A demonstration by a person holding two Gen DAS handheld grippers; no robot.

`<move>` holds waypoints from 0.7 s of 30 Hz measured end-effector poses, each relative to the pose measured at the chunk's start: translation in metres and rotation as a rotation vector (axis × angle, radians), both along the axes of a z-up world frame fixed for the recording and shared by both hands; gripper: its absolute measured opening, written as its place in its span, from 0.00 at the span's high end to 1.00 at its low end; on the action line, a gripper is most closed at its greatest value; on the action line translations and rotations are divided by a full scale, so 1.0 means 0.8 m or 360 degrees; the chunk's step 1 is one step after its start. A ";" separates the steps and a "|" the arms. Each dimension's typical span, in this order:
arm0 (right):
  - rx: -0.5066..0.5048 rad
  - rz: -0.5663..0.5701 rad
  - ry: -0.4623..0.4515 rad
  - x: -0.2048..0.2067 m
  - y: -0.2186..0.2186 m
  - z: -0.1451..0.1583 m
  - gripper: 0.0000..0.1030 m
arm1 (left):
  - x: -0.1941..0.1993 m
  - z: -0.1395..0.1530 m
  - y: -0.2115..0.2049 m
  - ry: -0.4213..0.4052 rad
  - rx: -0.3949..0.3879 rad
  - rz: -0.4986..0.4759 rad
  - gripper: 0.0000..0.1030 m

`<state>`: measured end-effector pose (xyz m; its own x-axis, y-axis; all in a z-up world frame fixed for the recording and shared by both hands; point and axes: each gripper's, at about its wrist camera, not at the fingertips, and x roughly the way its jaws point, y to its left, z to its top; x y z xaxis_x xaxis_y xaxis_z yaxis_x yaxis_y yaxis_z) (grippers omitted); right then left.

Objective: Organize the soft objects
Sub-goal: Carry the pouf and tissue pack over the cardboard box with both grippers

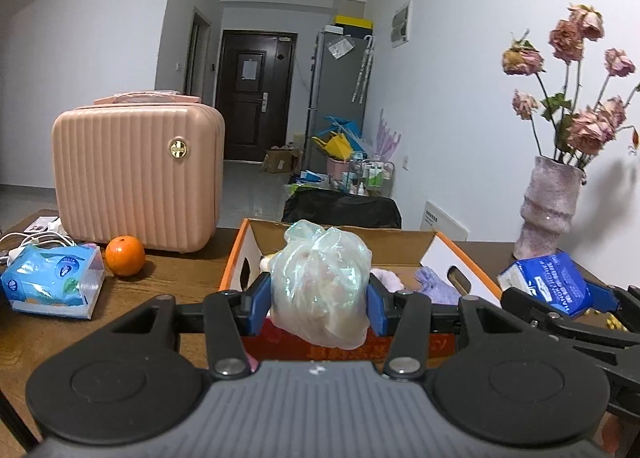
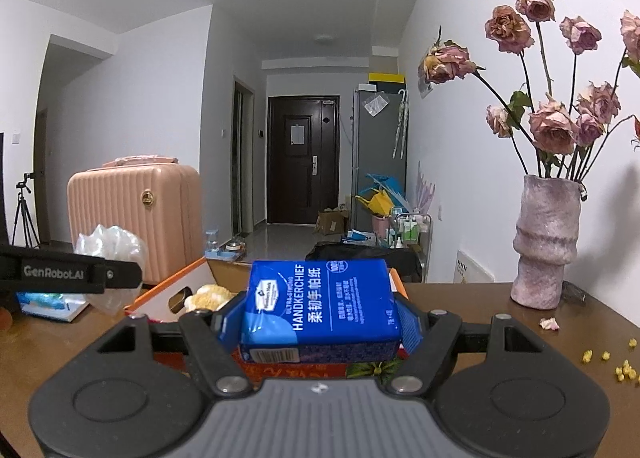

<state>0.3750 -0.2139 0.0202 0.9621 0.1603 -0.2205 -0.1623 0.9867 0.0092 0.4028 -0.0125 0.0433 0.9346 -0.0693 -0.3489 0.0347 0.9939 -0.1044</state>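
Holding just near of the box (image 1: 460, 254): left gripper (image 1: 320, 298) clamps the bag (image 1: 320, 282), right gripper (image 2: 316, 322) clamps the tissue pack (image 2: 320, 306).

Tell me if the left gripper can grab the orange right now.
Probably not: the left gripper is already shut on the tied plastic bag. The orange sits unobstructed on the table beside the pink case.

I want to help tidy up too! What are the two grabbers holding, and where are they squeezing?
The left gripper squeezes a knotted plastic bag by its sides. The right gripper squeezes a blue handkerchief pack by its two side faces.
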 end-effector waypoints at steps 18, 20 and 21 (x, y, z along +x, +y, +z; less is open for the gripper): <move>-0.0011 -0.0034 0.0009 0.079 -0.006 0.008 0.30 | 0.069 -0.002 0.001 0.0009 -0.0009 0.0024 0.52; -0.0014 -0.0032 0.0008 0.087 -0.005 0.009 0.30 | 0.077 -0.002 0.002 0.0009 -0.0010 0.0022 0.52; -0.0020 -0.0029 0.0011 0.091 -0.004 0.009 0.30 | 0.082 -0.003 0.003 0.0010 -0.0009 0.0022 0.52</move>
<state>0.4480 -0.2169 0.0271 0.9633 0.1402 -0.2288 -0.1445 0.9895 -0.0023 0.4684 -0.0104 0.0412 0.9333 -0.0585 -0.3543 0.0204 0.9937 -0.1103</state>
